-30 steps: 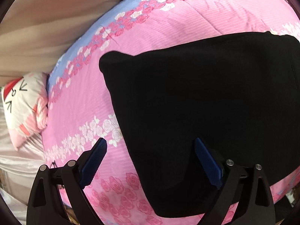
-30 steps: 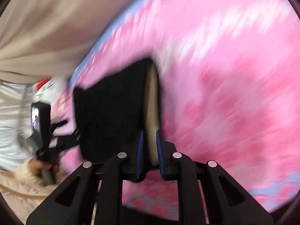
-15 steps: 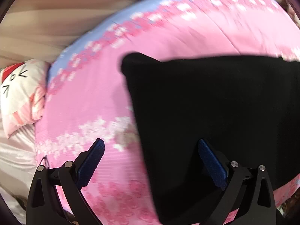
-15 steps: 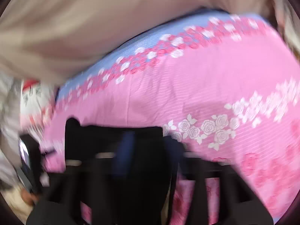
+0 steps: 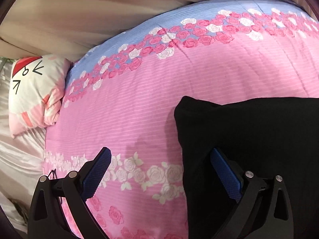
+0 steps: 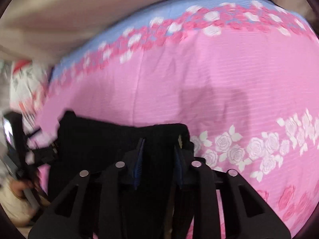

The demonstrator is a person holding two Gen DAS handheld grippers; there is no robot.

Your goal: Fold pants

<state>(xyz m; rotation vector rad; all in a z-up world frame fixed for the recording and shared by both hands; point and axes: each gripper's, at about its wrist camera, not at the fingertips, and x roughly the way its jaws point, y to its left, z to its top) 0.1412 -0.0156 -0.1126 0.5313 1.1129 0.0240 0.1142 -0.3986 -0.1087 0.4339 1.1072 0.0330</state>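
Black pants lie folded flat on a pink rose-print quilt. My left gripper is wide open and empty; it hovers over the pants' left edge, left finger over the quilt, right finger over the black cloth. In the right wrist view the pants lie under my right gripper. Its jaws stand partly apart above the pants' right end, where a pale inner lining shows. Nothing is clamped between them.
A white and pink cartoon-face pillow lies at the quilt's left end on a pale sheet. A beige wall runs behind the bed. The left gripper and the hand holding it show at the left of the right wrist view.
My right gripper was shut on the pants' edge, swung it over, and now stands open above the laid-down cloth. The left gripper has shifted left, so the pants sit further right in its view.
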